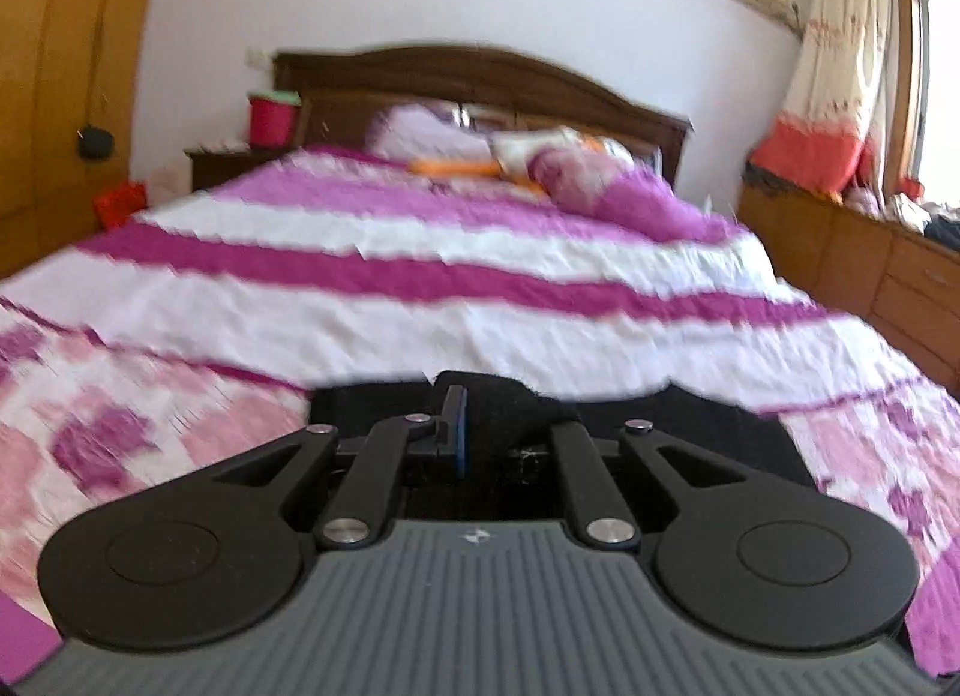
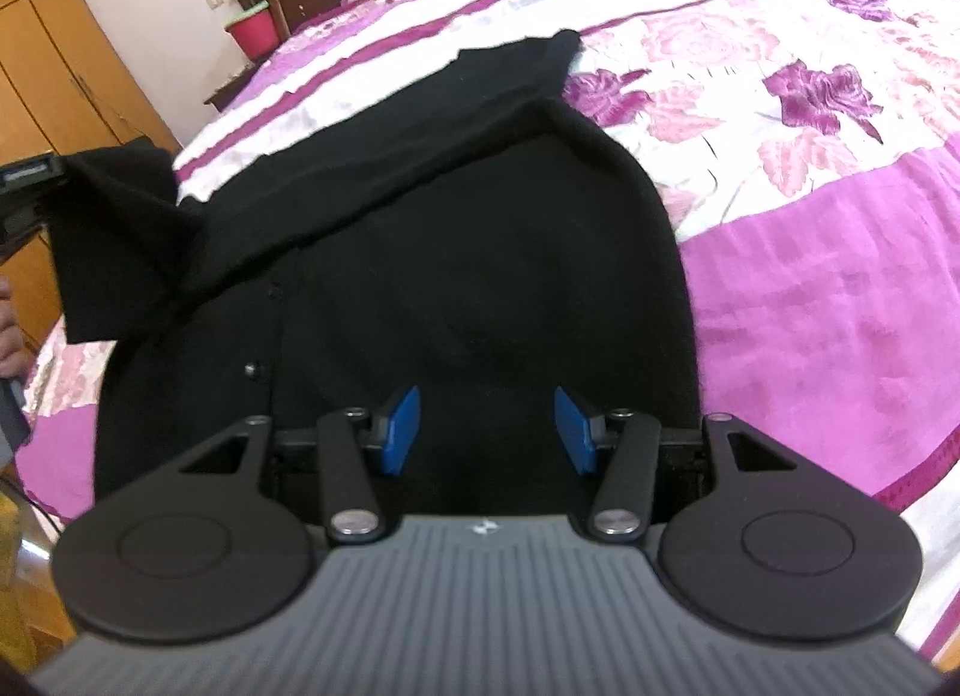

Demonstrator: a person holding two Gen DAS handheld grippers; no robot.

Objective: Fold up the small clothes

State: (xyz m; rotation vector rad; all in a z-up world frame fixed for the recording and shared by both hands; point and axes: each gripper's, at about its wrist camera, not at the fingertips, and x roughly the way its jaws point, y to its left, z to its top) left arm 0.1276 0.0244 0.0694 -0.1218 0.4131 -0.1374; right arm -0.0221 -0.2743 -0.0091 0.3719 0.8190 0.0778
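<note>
Bedding with purple and white stripes and pink flowers [image 2: 810, 252] covers the wide bed. On it lies the black knitted cardigan [image 2: 480, 276], one corner lifted at the left by the left gripper [image 1: 454, 426], closed on the cloth. The right gripper [image 2: 487, 426] hovers above the cardigan, blue pads [image 2: 401, 426] apart, holding nothing.

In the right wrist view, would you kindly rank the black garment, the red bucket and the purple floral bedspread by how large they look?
1. Purple floral bedspread: it fills most of the frame.
2. Black garment: it looks nearly as large, but it lies much closer to the camera, so this order is unsure.
3. Red bucket: smallest by far, though far off.
</note>
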